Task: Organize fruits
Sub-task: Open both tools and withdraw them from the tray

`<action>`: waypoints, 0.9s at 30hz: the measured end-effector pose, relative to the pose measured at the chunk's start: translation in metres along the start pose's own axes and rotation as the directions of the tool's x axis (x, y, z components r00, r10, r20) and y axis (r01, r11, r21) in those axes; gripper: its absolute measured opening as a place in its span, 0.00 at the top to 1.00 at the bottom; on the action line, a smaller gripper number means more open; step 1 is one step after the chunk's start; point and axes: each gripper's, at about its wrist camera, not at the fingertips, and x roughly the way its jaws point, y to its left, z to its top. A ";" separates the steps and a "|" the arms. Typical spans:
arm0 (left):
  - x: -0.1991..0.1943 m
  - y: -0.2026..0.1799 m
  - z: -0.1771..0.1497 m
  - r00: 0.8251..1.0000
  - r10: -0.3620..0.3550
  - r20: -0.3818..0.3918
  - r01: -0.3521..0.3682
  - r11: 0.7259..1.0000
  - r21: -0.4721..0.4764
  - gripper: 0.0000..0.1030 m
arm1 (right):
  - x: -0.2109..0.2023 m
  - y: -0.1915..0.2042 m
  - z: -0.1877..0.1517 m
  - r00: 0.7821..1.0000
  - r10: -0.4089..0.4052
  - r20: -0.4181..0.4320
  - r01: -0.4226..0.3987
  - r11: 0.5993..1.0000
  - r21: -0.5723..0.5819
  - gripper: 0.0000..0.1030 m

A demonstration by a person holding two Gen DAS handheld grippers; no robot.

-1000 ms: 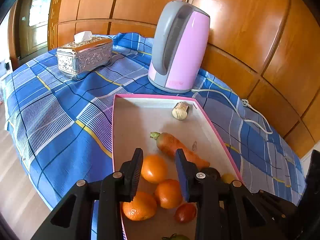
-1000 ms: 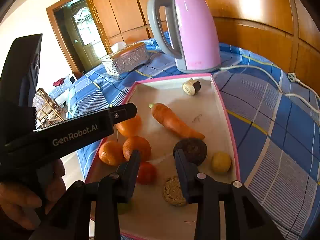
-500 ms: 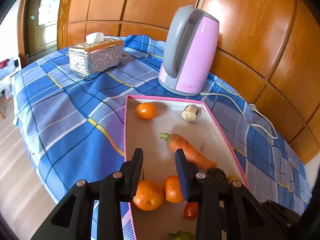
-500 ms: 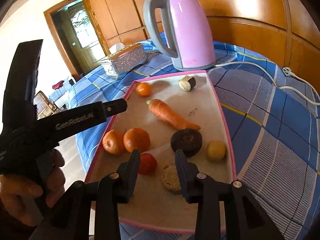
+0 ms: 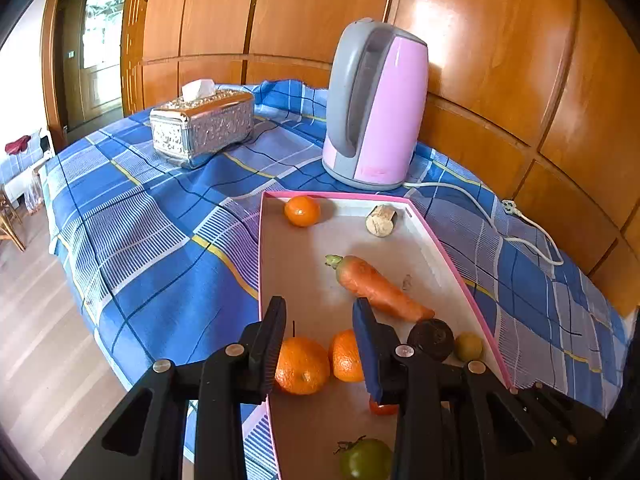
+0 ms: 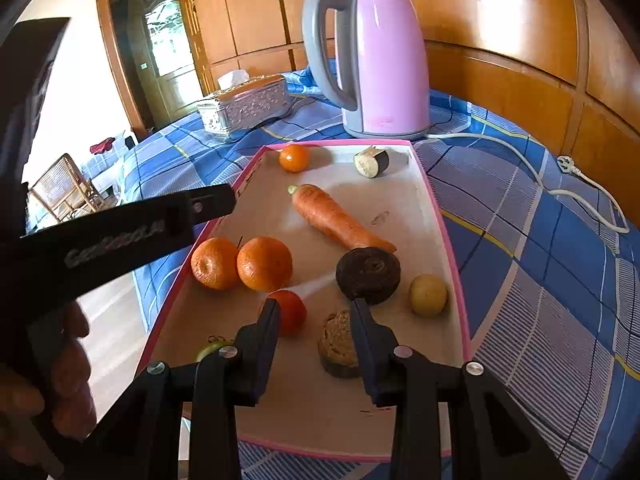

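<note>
My left tongs (image 5: 320,312) are opening, empty, above two oranges (image 5: 302,366). Only my right view shows a brown slice (image 6: 338,344) beside my right tongs (image 6: 314,312), which stand narrowly apart and empty. One small orange (image 5: 302,211), earlier between my left tongs, now lies in the tray's (image 5: 452,264) far corner.

My left gripper (image 5: 320,312) is matte black plastic: two flat, tapering fingers, the right-hand one faced with a blue pad (image 5: 363,344), the other ribbed along its inner face. Round silver screws (image 5: 235,349) sit at the finger pivots and further out on the angular black frame. My right gripper (image 6: 314,312) is the same build, black throughout, with matching silver screws. Seen from the right wrist, the left unit's side carries white lettering (image 6: 114,245), blurred. My hand (image 6: 60,384) wraps its handle; no sleeve shows.
</note>
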 end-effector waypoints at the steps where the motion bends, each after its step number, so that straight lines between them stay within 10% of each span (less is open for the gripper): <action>1: -0.001 0.000 0.000 1.000 0.002 0.002 -0.002 1.000 0.004 0.66 | 0.000 -0.001 0.000 1.000 -0.005 0.002 0.005 1.000 0.004 0.64; 27: -0.020 -0.010 -0.018 1.000 0.023 0.019 -0.024 0.999 0.042 0.59 | -0.021 -0.019 -0.001 0.998 -0.058 0.037 0.053 0.991 0.122 0.62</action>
